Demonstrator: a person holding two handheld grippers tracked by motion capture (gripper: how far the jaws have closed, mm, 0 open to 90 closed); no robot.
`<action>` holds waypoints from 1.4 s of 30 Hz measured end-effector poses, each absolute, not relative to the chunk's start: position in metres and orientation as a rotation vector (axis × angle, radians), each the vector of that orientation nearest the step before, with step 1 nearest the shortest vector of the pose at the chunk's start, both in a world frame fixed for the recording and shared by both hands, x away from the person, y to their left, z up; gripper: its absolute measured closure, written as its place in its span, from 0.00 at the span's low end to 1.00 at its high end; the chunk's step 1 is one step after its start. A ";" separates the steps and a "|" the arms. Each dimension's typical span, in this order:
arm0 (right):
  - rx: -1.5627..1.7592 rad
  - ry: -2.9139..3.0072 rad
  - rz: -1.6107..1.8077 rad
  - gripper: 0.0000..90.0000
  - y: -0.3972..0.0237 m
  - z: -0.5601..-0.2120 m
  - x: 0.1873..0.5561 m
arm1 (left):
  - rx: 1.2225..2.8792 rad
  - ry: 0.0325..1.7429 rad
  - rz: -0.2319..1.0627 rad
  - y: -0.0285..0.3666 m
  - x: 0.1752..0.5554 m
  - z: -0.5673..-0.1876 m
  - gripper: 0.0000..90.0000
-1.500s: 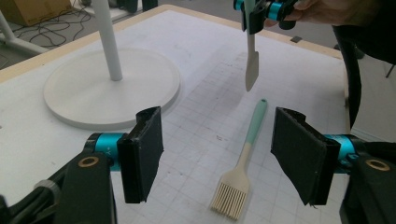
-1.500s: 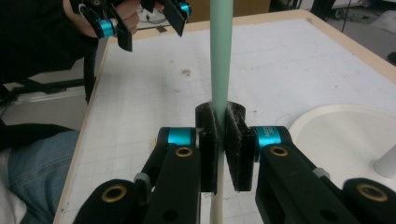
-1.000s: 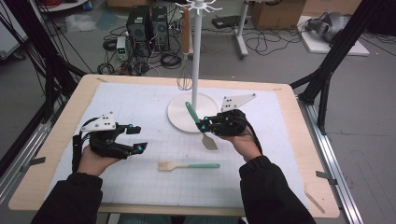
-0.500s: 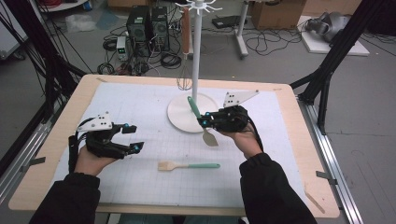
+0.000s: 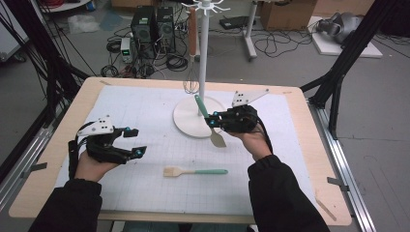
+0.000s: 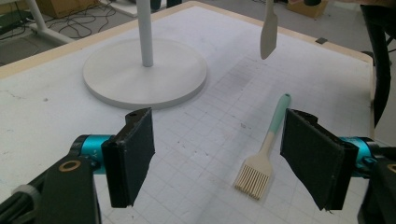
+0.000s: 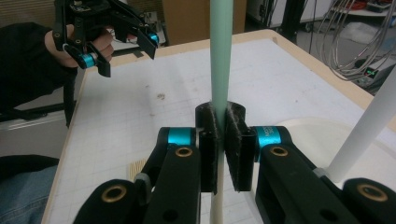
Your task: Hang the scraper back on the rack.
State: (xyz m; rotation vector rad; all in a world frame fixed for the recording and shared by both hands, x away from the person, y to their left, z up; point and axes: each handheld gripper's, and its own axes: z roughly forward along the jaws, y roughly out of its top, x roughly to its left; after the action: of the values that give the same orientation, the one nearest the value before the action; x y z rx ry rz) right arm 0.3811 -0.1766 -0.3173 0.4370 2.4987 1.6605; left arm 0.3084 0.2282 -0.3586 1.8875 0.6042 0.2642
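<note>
From the high view, your right gripper (image 5: pixel 216 121) clamps a spatula (image 5: pixel 211 123) with a mint-green handle and a pale beige blade. The spatula hangs tilted, its handle tip pointing up toward the white pole (image 5: pixel 203 58) of the rack stand, its blade over the front edge of the stand's round base (image 5: pixel 186 121). Just in front of that base, a pastry brush (image 5: pixel 195 171) lies flat on the white gridded mat (image 5: pixel 145 111), beige bristles to the left, mint handle to the right. Your left gripper (image 5: pixel 133 141) hovers well to the left of the base, its jaws spread with nothing between them; they have just been widening. A whisk (image 5: pixel 191 84) hangs behind the pole.

In the left gripper view, your two black pads stand far apart above the mat, touching nothing. The brush (image 6: pixel 264 149) lies beyond and between them, nearer the right-hand pad, with its bristles toward you. The round base (image 6: pixel 144 72) sits farther off, and the spatula's pale blade (image 6: pixel 268 32) hangs in the air to the right of it, clear of the mat.

In the right gripper view, your jaws are pressed tight on the spatula's green handle (image 7: pixel 219 51), which rises straight up from between the pads. The stand's pole (image 7: pixel 369 126) slants up at the right. Your left gripper (image 7: pixel 126 44) shows far off at the upper left, jaws apart.
</note>
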 end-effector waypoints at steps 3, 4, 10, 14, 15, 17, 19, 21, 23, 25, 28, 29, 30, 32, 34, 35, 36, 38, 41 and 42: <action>0.446 2.496 1.664 0.94 -0.177 -0.316 0.382 | 1.888 0.606 0.265 0.228 0.308 -0.359 0.29; 0.444 2.492 1.666 0.94 -0.177 -0.316 0.382 | 1.888 0.605 0.264 0.228 0.309 -0.359 0.29; 0.440 2.483 1.662 0.94 -0.177 -0.309 0.384 | 1.886 0.605 0.267 0.229 0.309 -0.359 0.29; 0.431 2.474 1.666 0.94 -0.176 -0.302 0.386 | 1.886 0.603 0.269 0.229 0.309 -0.358 0.29; 0.431 2.467 1.669 0.94 -0.176 -0.301 0.386 | 1.886 0.603 0.268 0.230 0.309 -0.358 0.29; 0.434 2.462 1.673 0.94 -0.176 -0.298 0.388 | 1.884 0.604 0.268 0.230 0.309 -0.359 0.29; 0.429 2.455 1.673 0.94 -0.176 -0.294 0.389 | 1.886 0.606 0.270 0.231 0.309 -0.359 0.29; 0.424 2.447 1.678 0.94 -0.175 -0.290 0.389 | 1.884 0.609 0.270 0.231 0.309 -0.359 0.28; 0.424 2.438 1.683 0.94 -0.175 -0.286 0.390 | 1.882 0.612 0.269 0.231 0.309 -0.359 0.28; 0.423 2.434 1.677 0.94 -0.175 -0.283 0.392 | 1.882 0.612 0.272 0.232 0.309 -0.359 0.28; 0.432 2.418 1.687 0.94 -0.176 -0.276 0.394 | 1.880 0.614 0.273 0.232 0.309 -0.360 0.28; 0.427 2.410 1.696 0.94 -0.176 -0.274 0.395 | 1.879 0.616 0.272 0.232 0.309 -0.360 0.28; 0.428 2.408 1.698 0.94 -0.176 -0.272 0.395 | 1.882 0.615 0.274 0.232 0.309 -0.360 0.28; 0.423 2.393 1.709 0.94 -0.176 -0.267 0.397 | 1.883 0.617 0.277 0.233 0.309 -0.360 0.28; 0.424 2.389 1.704 0.94 -0.176 -0.262 0.398 | 1.881 0.620 0.276 0.233 0.309 -0.360 0.28; 0.423 2.386 1.707 0.94 -0.176 -0.260 0.399 | 1.880 0.622 0.276 0.233 0.309 -0.360 0.28; 0.427 2.390 1.707 0.94 -0.176 -0.258 0.400 | 1.880 0.622 0.276 0.233 0.309 -0.360 0.28; 0.431 2.386 1.705 0.94 -0.175 -0.254 0.402 | 1.883 0.619 0.280 0.233 0.309 -0.360 0.28; 0.429 2.373 1.717 0.94 -0.175 -0.247 0.404 | 1.881 0.621 0.279 0.232 0.309 -0.360 0.28; 0.426 2.369 1.718 0.94 -0.175 -0.245 0.404 | 1.880 0.619 0.277 0.232 0.309 -0.360 0.28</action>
State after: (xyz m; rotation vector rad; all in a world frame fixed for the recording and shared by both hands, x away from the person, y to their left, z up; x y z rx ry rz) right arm 0.4043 -0.1750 -0.2451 0.4261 2.3686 1.7180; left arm 0.3087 0.2325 -0.3600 1.8796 0.6191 0.2773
